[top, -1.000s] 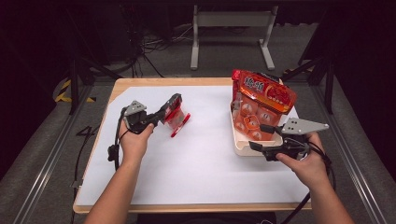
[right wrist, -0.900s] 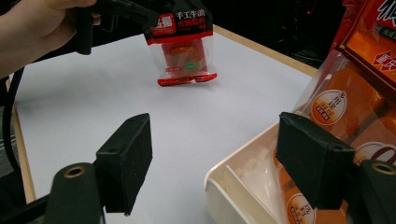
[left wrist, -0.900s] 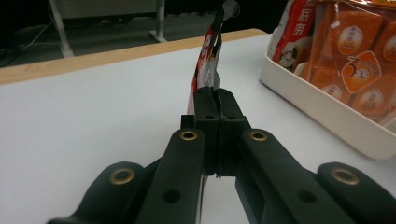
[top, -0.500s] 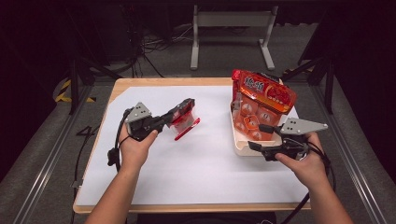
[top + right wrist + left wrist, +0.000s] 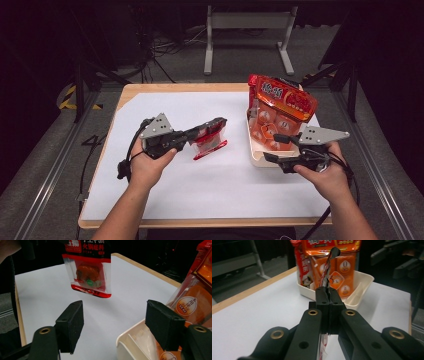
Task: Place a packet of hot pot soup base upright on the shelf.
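**Sachet carried clear of the table toward the tray**

The left gripper [image 5: 216,131] was clamped tight on the top seam of a small red sachet [image 5: 209,145], so the packet hung free above the white table [image 5: 200,185], between table centre and the cream tray [image 5: 257,156]. The tray already held orange snack bags [image 5: 282,102] standing upright. The right gripper [image 5: 272,148] waited at the tray's near corner; its jaws stood wide, had just been closing slightly, and held nothing, probably to steady the tray or receive the sachet.

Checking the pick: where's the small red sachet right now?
High view, left of centre: the sachet hangs above the white mat, pinched in the left gripper, left of the tray.
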Motion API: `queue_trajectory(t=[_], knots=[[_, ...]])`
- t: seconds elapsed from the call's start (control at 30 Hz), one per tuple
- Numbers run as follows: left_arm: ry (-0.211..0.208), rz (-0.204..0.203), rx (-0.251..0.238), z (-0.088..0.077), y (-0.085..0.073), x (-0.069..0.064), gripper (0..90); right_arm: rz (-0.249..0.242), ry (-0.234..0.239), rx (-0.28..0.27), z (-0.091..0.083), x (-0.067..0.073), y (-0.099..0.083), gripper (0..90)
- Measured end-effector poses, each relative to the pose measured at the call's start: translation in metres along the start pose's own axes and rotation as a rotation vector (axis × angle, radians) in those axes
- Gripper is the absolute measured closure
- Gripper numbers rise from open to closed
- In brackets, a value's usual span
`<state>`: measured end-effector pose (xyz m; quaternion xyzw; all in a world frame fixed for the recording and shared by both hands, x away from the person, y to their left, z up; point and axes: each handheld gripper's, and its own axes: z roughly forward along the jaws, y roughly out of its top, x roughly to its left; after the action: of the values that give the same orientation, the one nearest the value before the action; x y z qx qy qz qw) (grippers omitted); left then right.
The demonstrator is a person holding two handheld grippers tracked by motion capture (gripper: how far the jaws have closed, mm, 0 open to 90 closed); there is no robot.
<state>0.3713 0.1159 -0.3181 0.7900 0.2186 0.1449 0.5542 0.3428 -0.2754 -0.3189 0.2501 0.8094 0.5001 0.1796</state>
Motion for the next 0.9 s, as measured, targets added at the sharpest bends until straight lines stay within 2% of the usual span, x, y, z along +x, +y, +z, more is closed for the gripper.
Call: queue_trajectory(t=[0.03, 0.07, 0.17, 0.33, 0.4, 0.6, 0.8, 0.9], knots=[[0.0, 0.0, 0.0, 0.0, 0.0, 0.0, 90.0, 0.0, 0.0, 0.0, 0.0, 0.0, 0.0, 32.4], [-0.019, 0.028, 0.008, 0.001, 0.003, -0.004, 90.0, -0.004, 0.007, -0.007, -0.001, 0.0, 0.002, 33.6], [-0.042, 0.051, 0.016, 0.004, 0.005, -0.01, 90.0, -0.014, 0.01, -0.008, -0.001, 0.0, 0.005, 36.5], [-0.09, 0.07, 0.011, 0.005, 0.011, -0.015, 90.0, -0.05, 0.017, 0.0, 0.002, 0.005, 0.013, 41.6], [-0.13, 0.09, 0.005, 0.007, 0.014, -0.017, 90.0, -0.061, 0.023, -0.002, 0.004, 0.007, 0.016, 42.4], [-0.188, 0.139, 0.017, 0.017, 0.021, -0.022, 90.0, -0.078, 0.046, -0.011, 0.007, 0.01, 0.022, 43.3], [-0.218, 0.154, 0.021, 0.026, 0.025, -0.027, 90.0, -0.094, 0.068, -0.015, 0.009, 0.012, 0.027, 44.9], [-0.224, 0.161, 0.023, 0.03, 0.027, -0.028, 90.0, -0.11, 0.066, -0.006, 0.01, 0.012, 0.029, 52.2]])
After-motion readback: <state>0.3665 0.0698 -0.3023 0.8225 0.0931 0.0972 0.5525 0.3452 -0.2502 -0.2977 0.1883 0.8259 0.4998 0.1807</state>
